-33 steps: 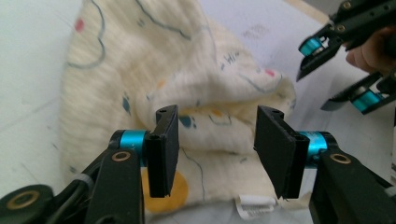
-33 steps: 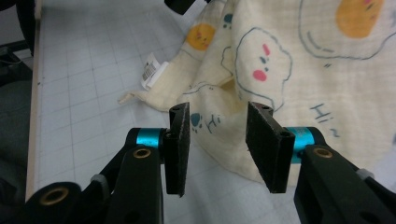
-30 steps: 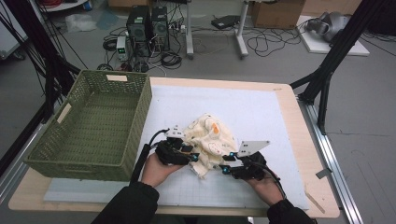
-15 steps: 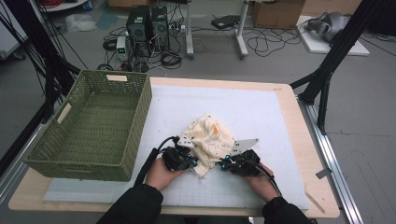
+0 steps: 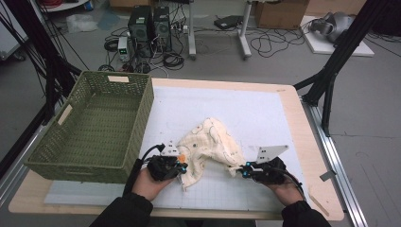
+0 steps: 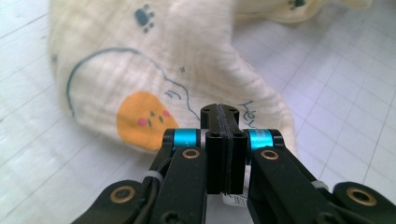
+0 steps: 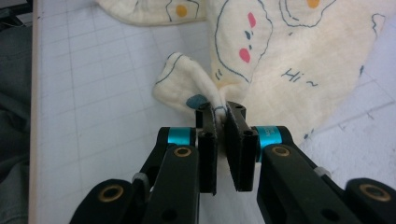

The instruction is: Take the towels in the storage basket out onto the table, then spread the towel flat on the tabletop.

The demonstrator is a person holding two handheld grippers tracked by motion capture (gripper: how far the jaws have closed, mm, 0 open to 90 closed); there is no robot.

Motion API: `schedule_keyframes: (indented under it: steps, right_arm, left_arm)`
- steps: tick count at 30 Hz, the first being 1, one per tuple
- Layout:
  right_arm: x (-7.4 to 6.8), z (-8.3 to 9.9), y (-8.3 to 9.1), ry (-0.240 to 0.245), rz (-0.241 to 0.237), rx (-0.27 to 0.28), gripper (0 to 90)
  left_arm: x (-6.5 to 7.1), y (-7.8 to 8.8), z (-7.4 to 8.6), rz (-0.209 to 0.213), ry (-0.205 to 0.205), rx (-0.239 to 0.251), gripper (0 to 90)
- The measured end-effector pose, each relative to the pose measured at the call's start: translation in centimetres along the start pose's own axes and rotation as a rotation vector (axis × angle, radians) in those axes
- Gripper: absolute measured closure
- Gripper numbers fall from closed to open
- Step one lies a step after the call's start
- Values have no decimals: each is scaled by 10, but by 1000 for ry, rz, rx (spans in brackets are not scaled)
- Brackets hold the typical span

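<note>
Cloth (image 5: 213, 144): cream printed muslin, likely light, limp, non-slippery; best gripped at edges. Left gripper (image 5: 180, 169) and right gripper (image 5: 242, 171) each clamp a gathered edge.

This is a lab. Computer towers (image 5: 151, 23) and loose cables (image 5: 265, 45) sit on the grey floor behind the bench (image 5: 288, 101). Black camera-stand legs (image 5: 331, 71) flank it.

Grey floor (image 5: 378, 156), computer towers (image 5: 150, 23), tangled cables (image 5: 265, 45)
</note>
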State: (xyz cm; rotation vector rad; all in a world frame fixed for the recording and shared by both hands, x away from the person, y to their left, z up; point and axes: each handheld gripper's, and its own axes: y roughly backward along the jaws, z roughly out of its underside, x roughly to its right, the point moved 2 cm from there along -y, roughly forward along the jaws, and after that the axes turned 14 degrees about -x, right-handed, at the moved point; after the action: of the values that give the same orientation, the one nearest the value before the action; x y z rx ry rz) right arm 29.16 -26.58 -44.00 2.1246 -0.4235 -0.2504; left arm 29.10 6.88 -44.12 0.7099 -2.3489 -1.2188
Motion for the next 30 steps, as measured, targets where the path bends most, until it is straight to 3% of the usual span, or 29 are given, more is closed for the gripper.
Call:
schedule_keyframes:
  steps: [6,13,18,20,21,22,24,27,30]
  right_arm:
    - [-3,3,1,11,-12,-1,835]
    - [-8,4,1,38,-23,-5,832]
    - [-14,10,4,57,-32,-22,831]
    - [-16,13,7,53,-11,-26,791]
    - [-16,15,11,19,3,-7,704]
    - [-16,15,11,19,3,-7,704]
    - [-22,10,15,30,4,34,652]
    - [-26,5,12,38,1,33,624]
    - [-31,-3,4,52,-26,15,602]
  left_arm:
    - [-2,7,5,-32,12,39,891]
    - [-3,5,7,-31,22,44,891]
    - [1,14,8,-37,21,67,891]
    - [0,18,11,-49,31,72,889]
    - [1,19,12,-43,40,80,797]
    - [1,19,13,-38,45,74,797]
    - [5,19,14,-16,37,78,678]
    - [11,15,14,4,-4,66,630]
    - [10,3,15,0,-11,12,636]
